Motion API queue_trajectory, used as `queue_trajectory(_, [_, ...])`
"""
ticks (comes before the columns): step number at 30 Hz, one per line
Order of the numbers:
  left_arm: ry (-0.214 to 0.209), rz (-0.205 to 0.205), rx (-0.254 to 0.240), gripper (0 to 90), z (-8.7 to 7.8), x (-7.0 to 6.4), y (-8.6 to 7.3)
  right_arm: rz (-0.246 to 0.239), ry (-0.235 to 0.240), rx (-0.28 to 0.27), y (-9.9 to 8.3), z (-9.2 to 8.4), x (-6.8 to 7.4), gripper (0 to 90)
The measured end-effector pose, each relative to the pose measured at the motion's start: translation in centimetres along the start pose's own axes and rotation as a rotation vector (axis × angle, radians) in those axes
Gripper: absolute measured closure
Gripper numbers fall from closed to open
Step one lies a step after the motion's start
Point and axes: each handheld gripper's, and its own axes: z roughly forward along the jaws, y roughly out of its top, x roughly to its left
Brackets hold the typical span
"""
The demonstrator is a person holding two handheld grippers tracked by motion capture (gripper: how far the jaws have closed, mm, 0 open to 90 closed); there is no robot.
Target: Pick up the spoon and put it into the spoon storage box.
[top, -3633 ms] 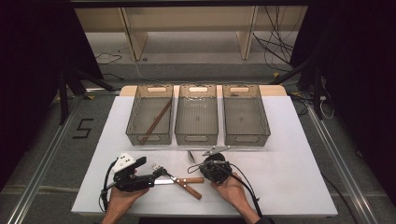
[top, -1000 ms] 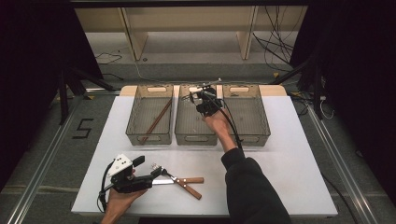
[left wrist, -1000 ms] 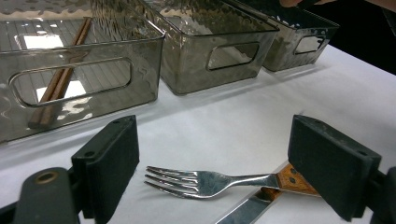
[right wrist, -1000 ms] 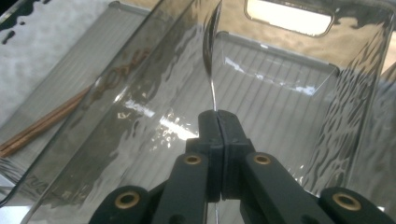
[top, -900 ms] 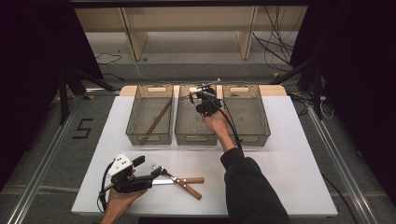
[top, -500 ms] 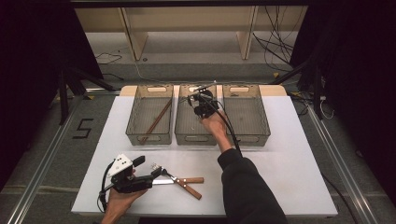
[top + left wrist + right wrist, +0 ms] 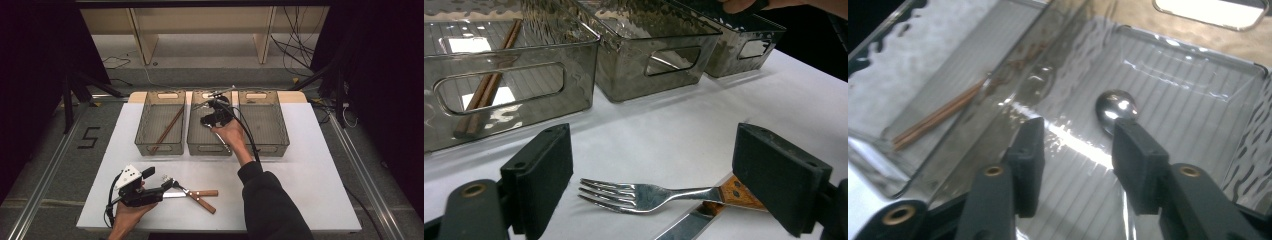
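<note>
- White worktop [image 7: 310,165] carries three smoky clear bins in a row at its far edge; beyond it lie a dark floor and a pale shelf frame.
- Left bin [image 7: 161,122]: holds a pair of brown chopsticks [image 7: 167,129] lying on a slant.
- Middle bin [image 7: 206,142]: the right gripper [image 7: 212,111] hangs over it, carried by the person's right hand [image 7: 231,134], arm stretched forward.
- Right gripper, state: jaws parted, having just been opening. In the right gripper view a metal spoon [image 7: 1116,108] lies on the ribbed bin floor; its bowl shows just past the tip of one jaw and its handle is hidden behind that jaw. The pads do not press on it.
- Right bin [image 7: 265,120]: stands just beside the middle bin.
- Left gripper [image 7: 167,184]: held low at the near left of the worktop by the left hand [image 7: 131,212].
- Left gripper, state: jaws released and wide apart. In the left gripper view a fork [image 7: 644,194] lies flat on the worktop between them, tines toward one jaw, touching neither pad.
- Fork handle: wooden, riveted, and it crosses a knife [image 7: 192,193] with a similar wooden handle; the knife blade runs beneath the fork.
</note>
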Motion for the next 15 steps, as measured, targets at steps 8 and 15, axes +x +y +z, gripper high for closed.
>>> queue_trajectory(8, [0.008,-0.016,-0.008,16.2,0.0,0.1,0.0,-0.061,0.086,-0.053,-1.5,-2.9,1.8,40.5])
queue_trajectory(15, [0.015,-0.026,-0.016,16.2,-0.2,0.3,0.0,-0.128,0.146,-0.099,-3.6,-5.3,3.8,37.5])
